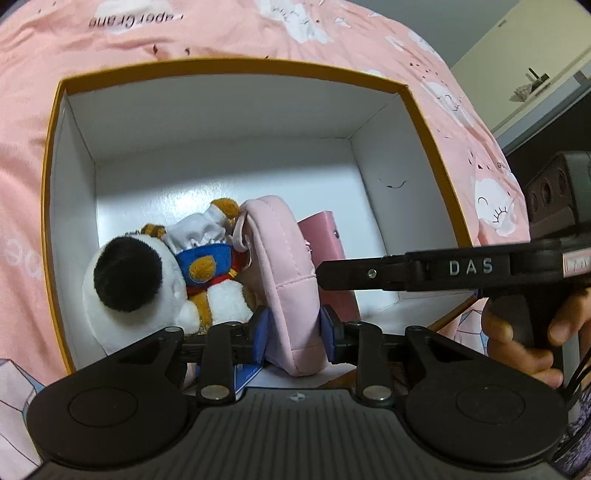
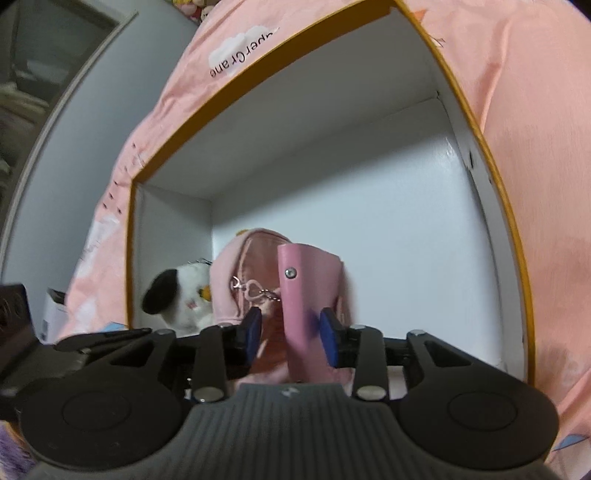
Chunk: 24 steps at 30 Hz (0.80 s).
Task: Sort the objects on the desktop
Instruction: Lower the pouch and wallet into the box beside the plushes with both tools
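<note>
Both wrist cameras look steeply down, close, into the same white-lined box [image 1: 236,122], the right from nearer.

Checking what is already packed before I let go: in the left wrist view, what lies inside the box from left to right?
Plush toy → pink pouch, between the left gripper pads → pink case against the box right wall, where the right gripper reaches in.

A white-lined cardboard box with an orange rim [image 1: 236,66] sits on pink cloud-print fabric [image 1: 258,26]; inside, a pale pink padded pouch [image 1: 284,266], a black-eared white plush dog [image 1: 136,280] and a darker pink case [image 2: 306,295].
</note>
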Available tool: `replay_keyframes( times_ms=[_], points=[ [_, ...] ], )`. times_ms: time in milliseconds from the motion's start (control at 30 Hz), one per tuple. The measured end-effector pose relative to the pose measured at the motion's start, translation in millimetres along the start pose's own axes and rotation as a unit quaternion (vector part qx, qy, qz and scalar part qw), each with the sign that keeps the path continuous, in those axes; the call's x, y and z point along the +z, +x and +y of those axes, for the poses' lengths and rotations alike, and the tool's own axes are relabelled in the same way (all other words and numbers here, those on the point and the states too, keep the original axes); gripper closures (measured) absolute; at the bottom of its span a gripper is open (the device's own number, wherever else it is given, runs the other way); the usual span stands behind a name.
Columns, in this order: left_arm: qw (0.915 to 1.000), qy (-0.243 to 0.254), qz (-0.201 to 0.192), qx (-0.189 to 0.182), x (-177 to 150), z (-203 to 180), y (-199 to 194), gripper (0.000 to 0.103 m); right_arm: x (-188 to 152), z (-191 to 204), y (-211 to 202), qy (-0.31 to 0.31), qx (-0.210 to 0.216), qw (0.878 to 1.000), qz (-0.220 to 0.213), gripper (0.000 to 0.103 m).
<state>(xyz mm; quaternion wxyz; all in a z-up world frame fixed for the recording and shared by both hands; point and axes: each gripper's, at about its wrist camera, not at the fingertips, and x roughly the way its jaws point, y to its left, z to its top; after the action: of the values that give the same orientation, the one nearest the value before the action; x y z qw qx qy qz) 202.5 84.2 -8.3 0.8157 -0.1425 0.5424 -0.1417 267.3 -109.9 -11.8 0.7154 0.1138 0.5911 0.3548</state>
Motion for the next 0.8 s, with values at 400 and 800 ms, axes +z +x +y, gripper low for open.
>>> replay_keyframes(
  times_ms=[400, 800],
  points=[
    [0.9946, 0.068, -0.039, 0.068, -5.0, -24.6, -15.0, 0.051, -2.8, -6.9, 6.2, 0.028, 0.026, 0.999, 0.006, 0.064],
    [0.9916, 0.099, -0.061, 0.058, -5.8, -37.8, -36.9, 0.051, -0.3, -7.7, -5.0, 0.02, 0.031, 0.999, -0.008, 0.066]
  ],
)
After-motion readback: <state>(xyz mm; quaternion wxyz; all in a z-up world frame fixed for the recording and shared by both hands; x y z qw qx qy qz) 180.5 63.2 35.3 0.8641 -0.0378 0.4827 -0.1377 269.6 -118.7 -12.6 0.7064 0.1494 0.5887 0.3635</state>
